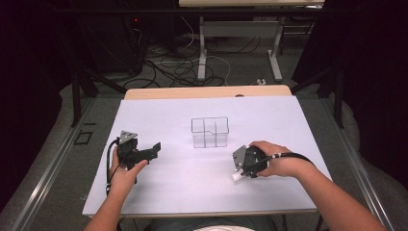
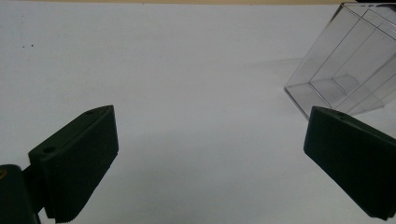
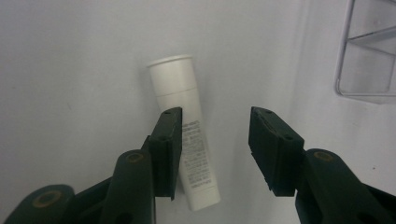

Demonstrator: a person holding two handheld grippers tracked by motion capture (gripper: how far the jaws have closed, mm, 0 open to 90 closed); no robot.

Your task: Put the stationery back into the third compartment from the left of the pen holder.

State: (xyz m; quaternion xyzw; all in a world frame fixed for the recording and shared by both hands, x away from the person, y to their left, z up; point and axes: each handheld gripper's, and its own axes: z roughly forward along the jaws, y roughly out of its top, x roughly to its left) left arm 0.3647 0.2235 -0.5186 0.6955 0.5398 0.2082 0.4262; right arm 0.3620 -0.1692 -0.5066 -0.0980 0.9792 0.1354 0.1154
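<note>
A white tube (image 3: 180, 93) with small print lies flat on the white table (image 1: 192, 192), its cap end (image 1: 236, 177) peeking out under my right gripper (image 1: 239, 171). That gripper (image 3: 215, 116) points down over the tube. One jaw sits against the tube's side and the other stands apart from it, so the jaws are open. My left gripper (image 1: 155, 148) is held at the left of the table, pointing towards the middle, its jaws (image 2: 210, 114) wide open with nothing between them.
A clear plastic box with dividers (image 1: 210, 132) stands at the table's centre, beyond both grippers; it appears as a box corner (image 2: 348, 70) and a box edge (image 3: 369, 51). A table leg frame and cables (image 1: 192, 67) lie on the floor behind.
</note>
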